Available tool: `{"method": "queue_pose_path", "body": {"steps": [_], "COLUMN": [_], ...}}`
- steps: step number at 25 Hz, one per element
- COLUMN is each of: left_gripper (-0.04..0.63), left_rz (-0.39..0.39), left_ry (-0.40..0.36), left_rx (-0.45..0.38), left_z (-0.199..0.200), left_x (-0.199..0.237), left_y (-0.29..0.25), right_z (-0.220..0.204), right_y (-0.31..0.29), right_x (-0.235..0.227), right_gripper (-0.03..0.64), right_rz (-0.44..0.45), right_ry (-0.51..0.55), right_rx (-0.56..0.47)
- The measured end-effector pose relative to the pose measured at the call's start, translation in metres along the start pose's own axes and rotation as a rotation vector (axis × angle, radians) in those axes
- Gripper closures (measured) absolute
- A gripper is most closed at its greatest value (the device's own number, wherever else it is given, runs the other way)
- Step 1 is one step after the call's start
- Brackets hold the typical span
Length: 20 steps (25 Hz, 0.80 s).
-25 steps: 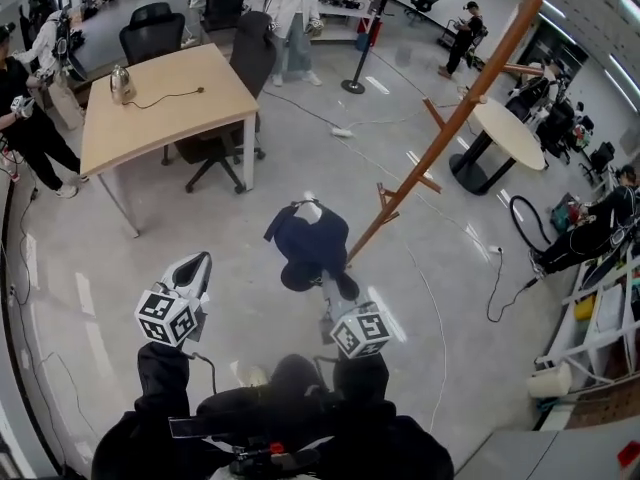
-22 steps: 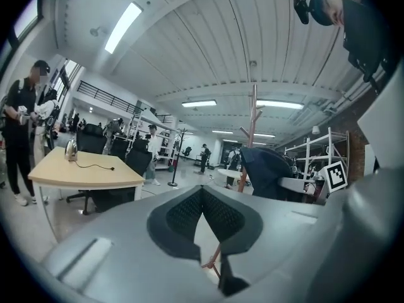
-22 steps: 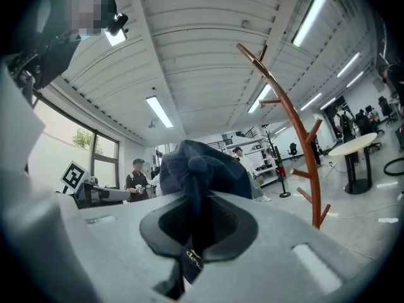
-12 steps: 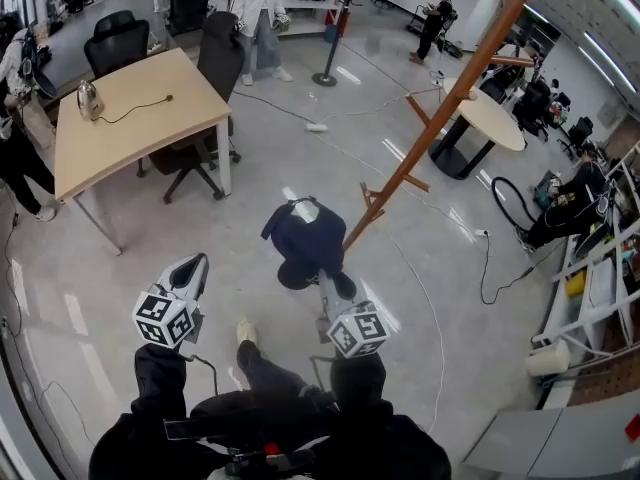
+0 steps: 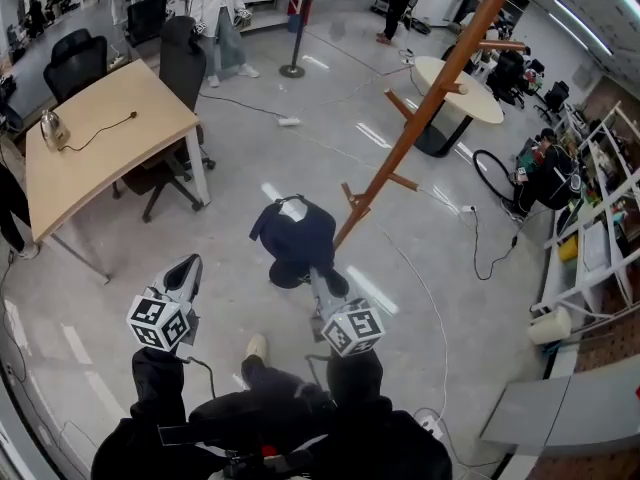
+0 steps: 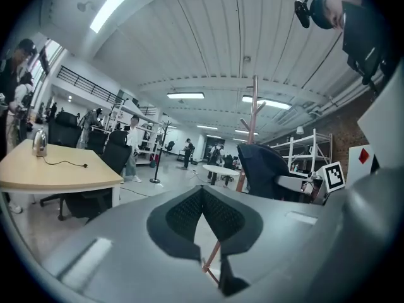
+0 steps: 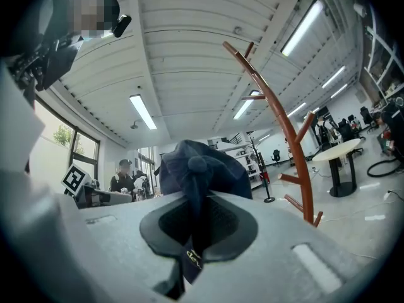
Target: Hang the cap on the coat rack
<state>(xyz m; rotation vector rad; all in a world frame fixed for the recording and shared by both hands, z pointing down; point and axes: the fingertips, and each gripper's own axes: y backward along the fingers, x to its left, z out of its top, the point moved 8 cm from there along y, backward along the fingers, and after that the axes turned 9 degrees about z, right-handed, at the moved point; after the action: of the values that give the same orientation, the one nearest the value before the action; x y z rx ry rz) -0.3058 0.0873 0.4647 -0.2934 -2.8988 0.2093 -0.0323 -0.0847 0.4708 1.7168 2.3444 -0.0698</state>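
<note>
Desk (image 5: 95, 143) left, rack (image 5: 415, 118) nr cap (image 5: 298, 240)

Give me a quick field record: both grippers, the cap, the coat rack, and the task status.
left gripper: fingers together, nothing between them
right gripper: fingers shut on the cap's fabric
cap: dark blue, held up, on no peg
coat rack: brown wooden pole with pegs, beyond the cap, apart from it
task status: cap not yet hung
</note>
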Motion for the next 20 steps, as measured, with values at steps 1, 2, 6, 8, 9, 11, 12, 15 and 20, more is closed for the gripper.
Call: {"method": "queue_pose_path", "body": {"steps": [1, 2, 6, 8, 9, 11, 12, 15, 20], "left_gripper": [0.592, 0.592, 0.592, 0.592, 0.592, 0.592, 0.592, 0.592, 0.592], "left_rz": [-0.015, -0.029, -0.076, -0.104, -0.12, -0.153, -0.17, -0.222, -0.317], "left_ry": [-0.001, -0.003, 0.0, -0.001, -0.002, -0.009, -0.013, -0.026, -0.045], "left_rx": [0.002, 0.002, 0.008, 0.02, 0.024, 0.032, 0.036, 0.045, 0.065], "left_z": [0.002, 0.004, 0.011, 0.011, 0.011, 0.012, 0.013, 0.015, 0.019], "left_x": [0.001, 0.002, 0.01, 0.013, 0.013, 0.013, 0.012, 0.01, -0.003], "left_y": [-0.007, -0.015, -0.049, -0.065, -0.073, -0.088, -0.095, -0.117, -0.143], "right_z": [0.003, 0.006, 0.016, 0.019, 0.02, 0.022, 0.022, 0.021, 0.026], "right_y": [-0.002, -0.003, -0.01, -0.009, -0.008, -0.006, -0.006, -0.004, 0.005], "right_x": [-0.002, -0.005, -0.012, -0.017, -0.019, -0.024, -0.025, -0.03, -0.027], "right_gripper": [0.604, 0.604, 0.604, 0.604, 0.604, 0.604, 0.604, 0.604, 0.604], "right_rz": [-0.014, -0.028, -0.074, -0.105, -0.123, -0.16, -0.177, -0.226, -0.302], "right_ry": [-0.002, -0.002, 0.023, 0.032, 0.035, 0.039, 0.041, 0.047, 0.067], "right_rx": [-0.004, -0.01, -0.034, -0.046, -0.055, -0.071, -0.078, -0.096, -0.122]}}
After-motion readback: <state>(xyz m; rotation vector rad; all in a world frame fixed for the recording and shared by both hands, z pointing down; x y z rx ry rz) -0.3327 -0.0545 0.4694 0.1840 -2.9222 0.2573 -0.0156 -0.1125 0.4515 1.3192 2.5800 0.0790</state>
